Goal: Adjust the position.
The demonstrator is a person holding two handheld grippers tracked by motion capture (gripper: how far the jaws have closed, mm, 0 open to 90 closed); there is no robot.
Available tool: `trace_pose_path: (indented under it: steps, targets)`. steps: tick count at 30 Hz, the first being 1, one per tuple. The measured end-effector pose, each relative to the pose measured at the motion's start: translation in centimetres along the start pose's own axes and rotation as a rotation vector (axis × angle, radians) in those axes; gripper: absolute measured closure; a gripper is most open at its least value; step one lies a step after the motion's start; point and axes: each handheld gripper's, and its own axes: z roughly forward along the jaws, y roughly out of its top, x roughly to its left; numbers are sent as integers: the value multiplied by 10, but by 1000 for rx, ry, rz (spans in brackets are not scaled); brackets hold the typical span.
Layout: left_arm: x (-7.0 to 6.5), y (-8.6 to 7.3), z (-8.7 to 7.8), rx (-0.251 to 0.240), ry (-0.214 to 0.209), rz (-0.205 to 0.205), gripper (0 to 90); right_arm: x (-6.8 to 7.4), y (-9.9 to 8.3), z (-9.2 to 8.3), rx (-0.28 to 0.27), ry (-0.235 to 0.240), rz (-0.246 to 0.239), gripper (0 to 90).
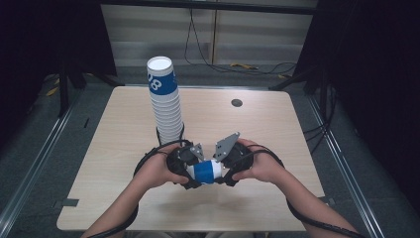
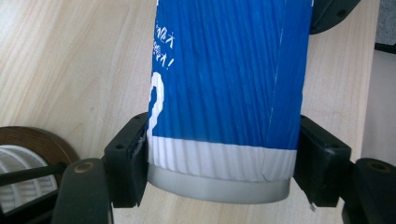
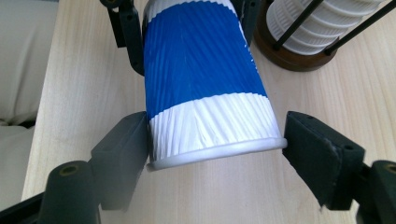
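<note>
Left gripper [image 2: 219,172] clamps the cup [image 2: 229,93] base; right gripper [image 3: 215,154] flanks its rim, contact unclear; the cup's top edge is cropped.

The high view looks down and forward from above the person's side of the desk [image 1: 124,148], far enough back to take in the whole top. The left gripper view and the right gripper view each sit very close, looking along their own jaws from opposite ends. All three share the blue and white cup [image 1: 204,171] [image 2: 224,93] [image 3: 201,84] and the cup stack [image 1: 166,104] [image 3: 322,23].
</note>
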Motion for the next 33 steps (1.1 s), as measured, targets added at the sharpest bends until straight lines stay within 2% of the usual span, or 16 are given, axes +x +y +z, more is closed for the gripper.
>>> trace_pose_path:
  steps: [4,12,18,28,29,30,33]
  targets:
    - [0,0,1,7,1,3,299,0,0,-1,-11,-1,9,226]
    - [0,-3,0,-20,-8,-9,299,-1,1,-3,-38,3,28,228]
    - [2,-7,-3,-29,-10,-15,298,-3,-6,-3,-117,-1,93,179]
    - [5,-11,-6,-48,-15,-39,298,-6,-17,-7,-212,-12,186,139]
    - [6,-12,-7,-48,-15,-36,298,-7,-18,-7,-218,-14,191,138]
    - [5,-12,-7,-63,-15,-51,298,-7,-19,-7,-223,-12,195,137]
    - [7,-13,-9,-59,-17,-45,298,-6,-21,-7,-239,-9,206,134]
